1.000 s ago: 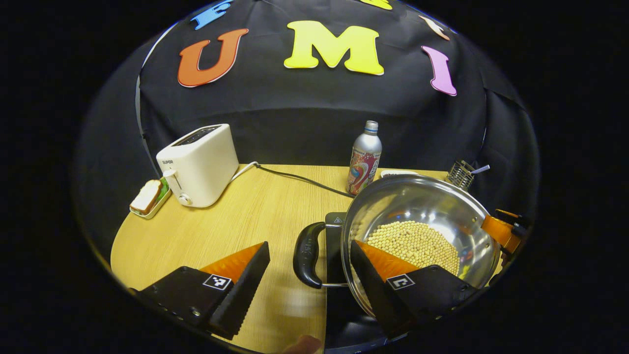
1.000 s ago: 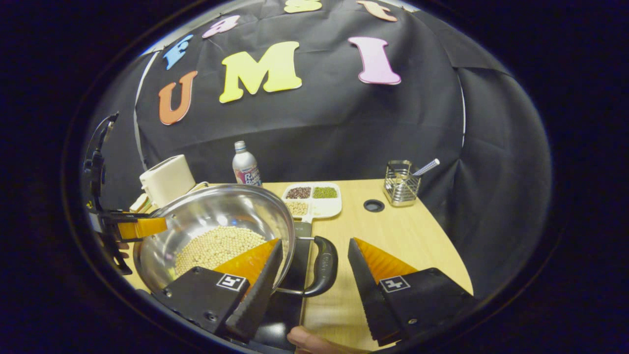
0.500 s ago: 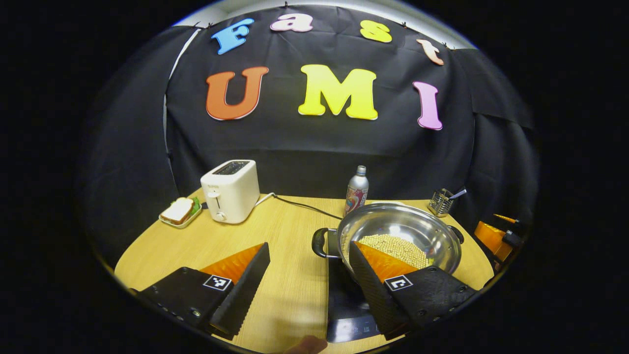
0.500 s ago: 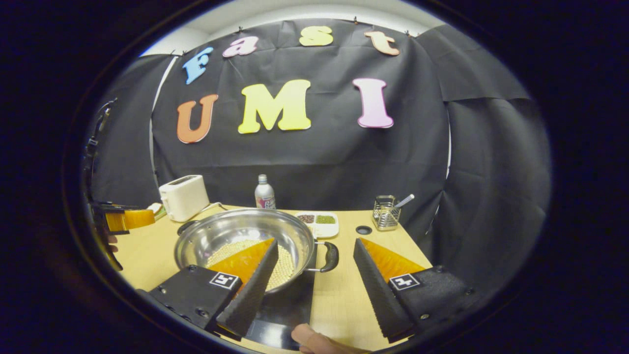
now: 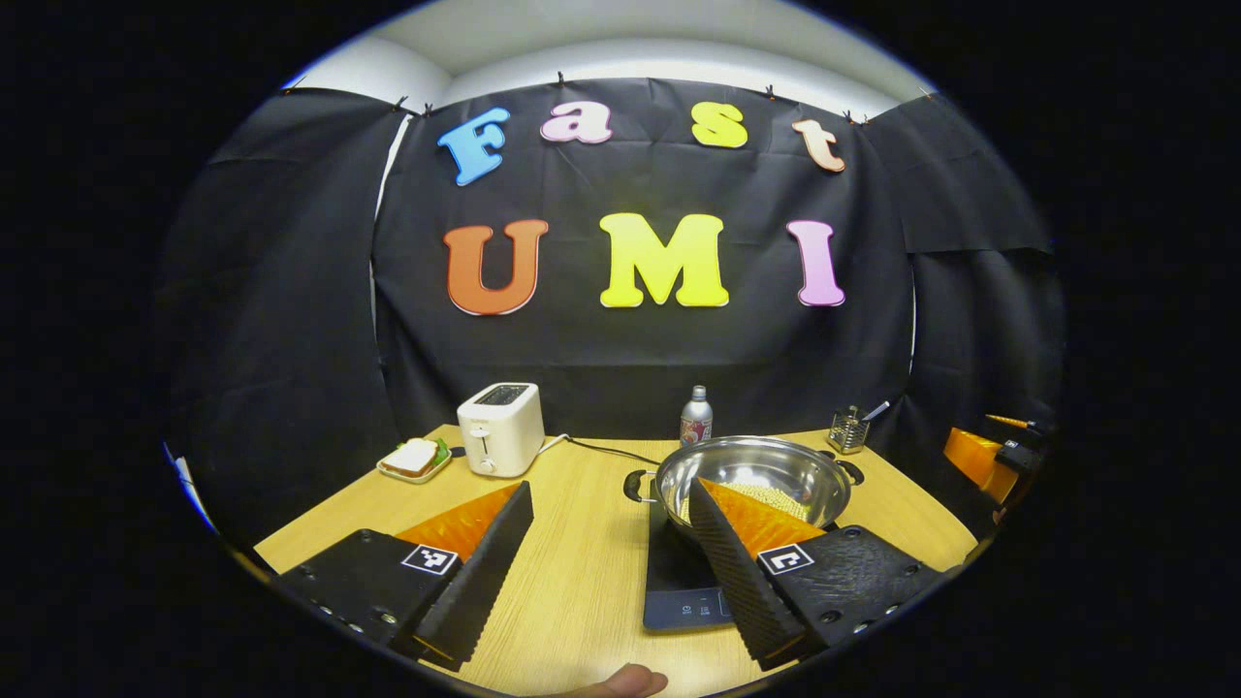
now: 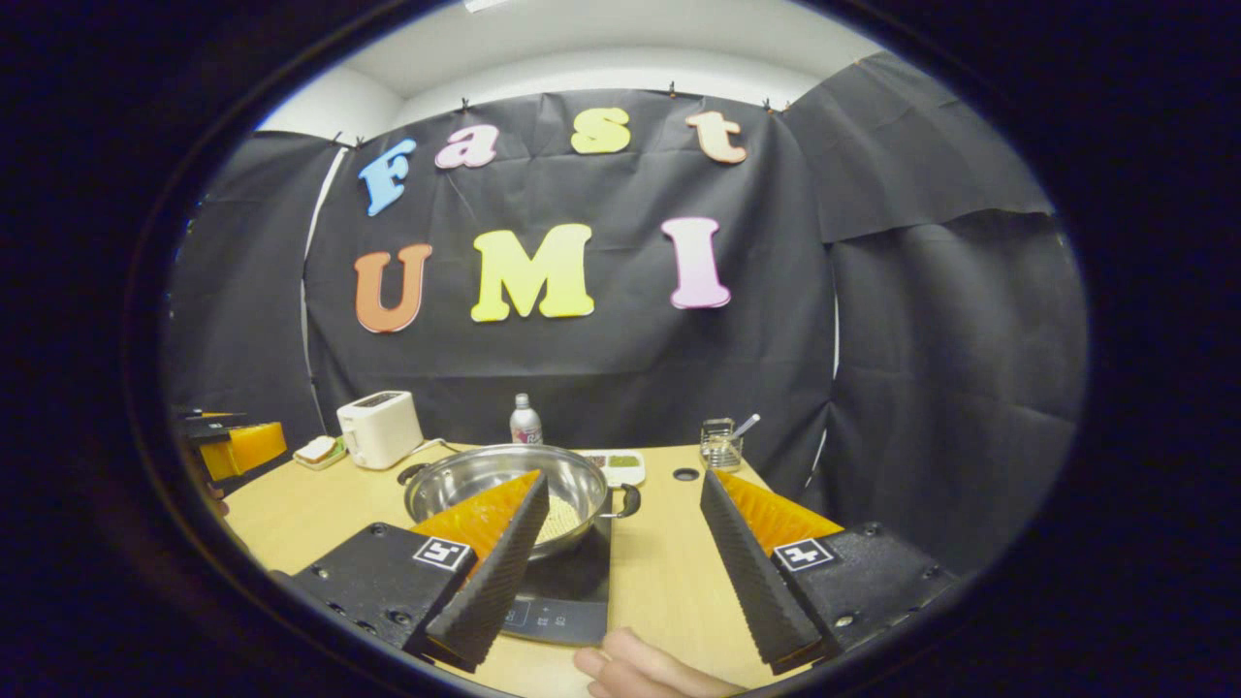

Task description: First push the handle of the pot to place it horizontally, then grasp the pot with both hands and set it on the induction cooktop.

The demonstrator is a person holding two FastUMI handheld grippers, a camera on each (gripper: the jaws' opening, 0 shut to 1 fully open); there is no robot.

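In the left gripper view the left gripper [image 5: 611, 572] has its jaws spread wide on nothing, and the pot [image 5: 754, 480], with pale beans in it, sits on the induction cooktop [image 5: 679, 582] at about four o'clock, a toaster [image 5: 500, 428] at nine o'clock. In the right gripper view the right gripper [image 6: 625, 572] is likewise wide apart and empty, the pot [image 6: 504, 490] on the cooktop [image 6: 572, 591] at about seven o'clock, with the left gripper [image 6: 233, 446] well apart at nine o'clock.

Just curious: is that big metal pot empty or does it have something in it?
Not empty: the pot holds a layer of small pale round beans across its bottom.
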